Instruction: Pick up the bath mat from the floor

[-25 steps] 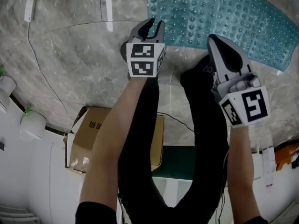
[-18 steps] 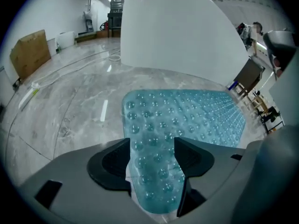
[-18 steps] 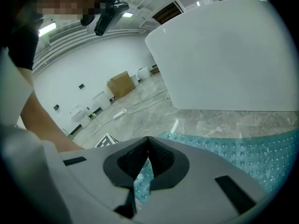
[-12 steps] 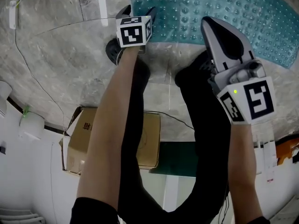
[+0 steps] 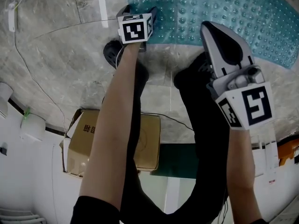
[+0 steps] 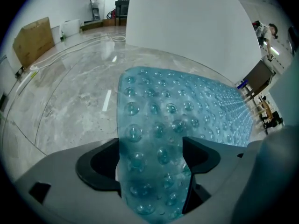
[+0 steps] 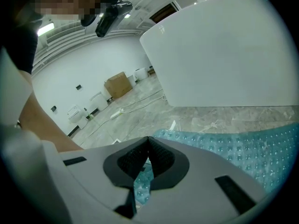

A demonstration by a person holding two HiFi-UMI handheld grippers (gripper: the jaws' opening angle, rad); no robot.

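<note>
The teal, bubble-studded bath mat (image 5: 224,8) lies flat on the grey marble floor (image 5: 56,59). My left gripper (image 5: 138,10) is down at the mat's near-left corner. In the left gripper view its jaws are opening and stand wide apart, with the mat (image 6: 177,101) running between them; the pads do not press on it (image 6: 150,160). My right gripper (image 5: 212,29) hovers above the mat's near edge, jaws together. In the right gripper view the tips (image 7: 148,148) meet with nothing between them, and the mat (image 7: 243,148) lies beyond.
The person's legs and black shoes (image 5: 112,52) stand just short of the mat. A cardboard box (image 5: 93,139) sits behind them by the wall. A thin cable (image 5: 28,55) and a white strip (image 5: 103,8) lie on the floor at left. A large white body (image 6: 187,27) rises beyond the mat.
The left gripper has gone forward and down to the mat's corner, and its jaws have spread apart. The right gripper has hardly moved.
</note>
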